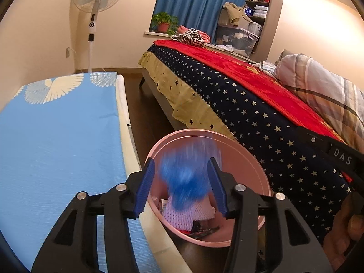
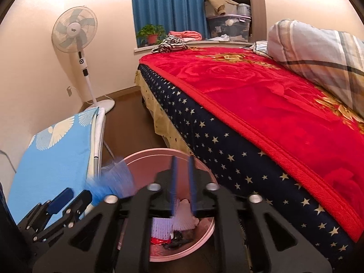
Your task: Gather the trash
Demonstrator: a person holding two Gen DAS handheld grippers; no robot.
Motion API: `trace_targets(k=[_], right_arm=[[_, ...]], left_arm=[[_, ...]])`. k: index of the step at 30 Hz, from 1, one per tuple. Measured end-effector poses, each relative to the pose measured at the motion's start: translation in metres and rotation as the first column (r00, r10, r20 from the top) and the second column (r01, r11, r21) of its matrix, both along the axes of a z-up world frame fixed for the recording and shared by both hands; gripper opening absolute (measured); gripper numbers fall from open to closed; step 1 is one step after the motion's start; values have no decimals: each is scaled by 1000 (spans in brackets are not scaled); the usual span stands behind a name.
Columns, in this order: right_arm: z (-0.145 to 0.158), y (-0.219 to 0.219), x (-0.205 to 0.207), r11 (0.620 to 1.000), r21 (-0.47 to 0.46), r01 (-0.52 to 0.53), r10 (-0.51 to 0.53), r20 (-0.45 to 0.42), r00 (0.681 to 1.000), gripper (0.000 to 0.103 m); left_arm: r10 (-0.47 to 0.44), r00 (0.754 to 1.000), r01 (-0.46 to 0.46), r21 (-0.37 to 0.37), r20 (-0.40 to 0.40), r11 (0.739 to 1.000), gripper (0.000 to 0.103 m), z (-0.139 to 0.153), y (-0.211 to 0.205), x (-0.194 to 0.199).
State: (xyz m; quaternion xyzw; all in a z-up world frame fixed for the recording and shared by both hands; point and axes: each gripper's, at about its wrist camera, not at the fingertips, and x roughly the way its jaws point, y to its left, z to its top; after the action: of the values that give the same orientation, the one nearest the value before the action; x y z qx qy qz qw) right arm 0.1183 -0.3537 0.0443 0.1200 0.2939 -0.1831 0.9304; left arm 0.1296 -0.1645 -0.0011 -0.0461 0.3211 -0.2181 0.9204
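Biggest thing here is the bed (image 2: 261, 104), red rose blanket on top with a navy star-print cover down its side, and a plaid pillow (image 2: 318, 52) up at the head. Everything else I'll place off the pink bin (image 1: 250, 159), which sits on the dark floor right at the foot of the bed's star-print side.

On the bin's other side, just beside it, is a blue ironing board (image 1: 56, 141) with a white bird print. Well beyond the bin, against the wall, stands a white pedestal fan (image 2: 75, 31).

Inside the bin: white foam netting (image 2: 179, 218) sits on top, with a red wrapper (image 2: 159, 241) and some dark crumpled bits under it at the bottom, too jumbled to tell what they are.

Above the bin's mouth there's a blurry blue fluffy thing (image 1: 184, 175), smeared by motion. It's between the pads of the left gripper (image 1: 182, 186), but those jaws stand apart and aren't pressing on it.

The right gripper (image 2: 183, 186) hangs over the bin too, jaws parted a little with nothing between them, just the foam netting showing below through the gap.
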Motion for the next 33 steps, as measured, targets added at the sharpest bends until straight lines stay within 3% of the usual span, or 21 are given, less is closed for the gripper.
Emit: trace_targets(k=[1,4,8,11,16,21,24,27,33], right_arm=[[3,-1,-3,1000,2,14,-14,10,1000,44],[8,0,-5,1000,13,12,-12,25,1000,50],[19,7,-15,1000,10,2,-3,48,999,79],[29,15,-25,1000,-15,-2,3,65,998,91],[44,35,-40,999,5,-43,42,88,995,98],[50,64,-61,996,-20,-90,91,86,992,98],[51,78,-73,993,-10,-118,119,70,990,98],[47,93,-85,989,-17,-145,146,49,988,98],[43,126,-108,976,-68,-205,208,36,977,98]], left_arm=[[0,1000,0,5,4,1000,47,2,2,-1],[12,1000,-13,12,16,1000,49,7,9,-5],[43,998,-44,33,53,998,64,20,26,-18],[76,994,-79,38,84,996,67,32,44,-29],[150,980,-157,47,134,986,81,54,71,-51],[193,961,-211,76,197,975,85,72,92,-75],[233,946,-257,83,223,963,95,78,106,-90],[267,926,-309,127,269,943,95,81,118,-113],[305,924,-338,119,230,934,95,72,144,-150]])
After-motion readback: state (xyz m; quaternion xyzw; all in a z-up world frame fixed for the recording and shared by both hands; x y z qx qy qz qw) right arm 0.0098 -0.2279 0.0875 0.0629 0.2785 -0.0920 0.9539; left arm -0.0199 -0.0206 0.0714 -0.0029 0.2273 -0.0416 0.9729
